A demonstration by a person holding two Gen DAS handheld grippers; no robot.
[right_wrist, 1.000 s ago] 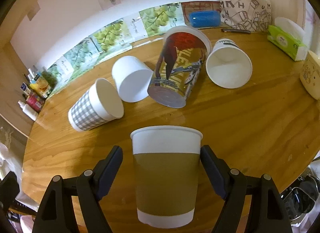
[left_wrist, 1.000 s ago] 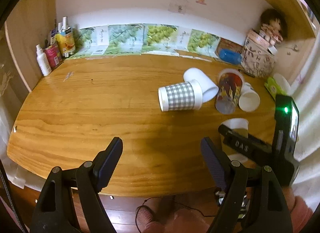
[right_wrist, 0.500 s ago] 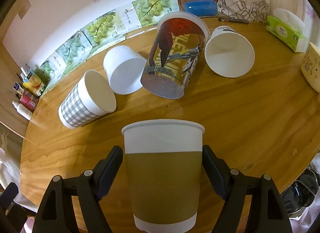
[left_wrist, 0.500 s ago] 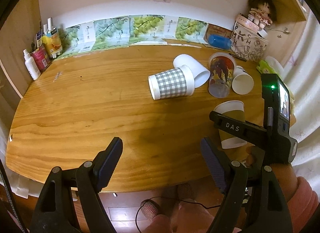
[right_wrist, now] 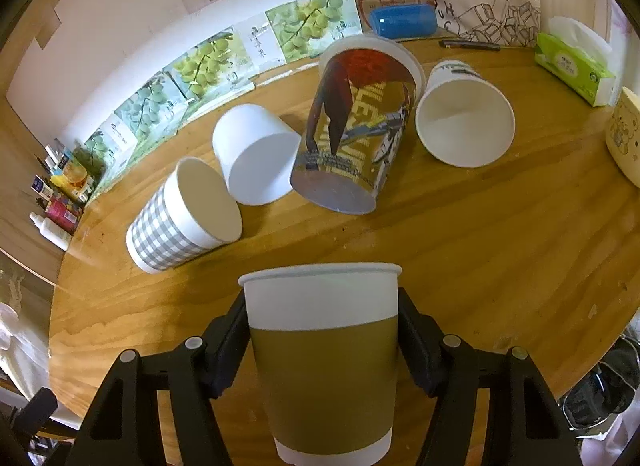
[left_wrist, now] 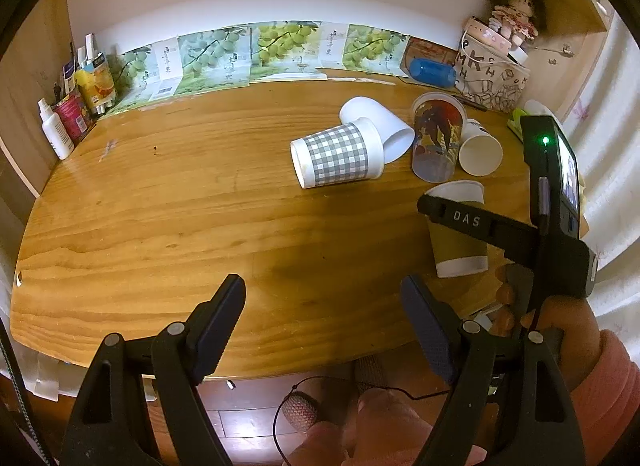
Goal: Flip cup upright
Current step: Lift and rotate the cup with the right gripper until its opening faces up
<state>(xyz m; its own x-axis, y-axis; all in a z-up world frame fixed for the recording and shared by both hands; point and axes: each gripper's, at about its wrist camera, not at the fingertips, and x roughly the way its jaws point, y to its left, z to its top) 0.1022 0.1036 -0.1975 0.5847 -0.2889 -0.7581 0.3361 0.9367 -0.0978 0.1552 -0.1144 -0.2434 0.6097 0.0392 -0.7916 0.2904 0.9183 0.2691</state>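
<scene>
Left wrist: your left gripper [left_wrist: 322, 314] hangs wide and empty over the table's [left_wrist: 160, 201] near edge; brown-sleeved cup [left_wrist: 460, 234] stands near the right edge.

Right wrist: your right gripper [right_wrist: 322, 340] clasps that cup, rim up. Judged nearly done: 1 upright, release left; 4 other cups lie tipped behind.

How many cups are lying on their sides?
4: grey checked paper cup on the left, plain white cup behind it, tall printed cup in the middle, white cup with lettering on the right.
</scene>
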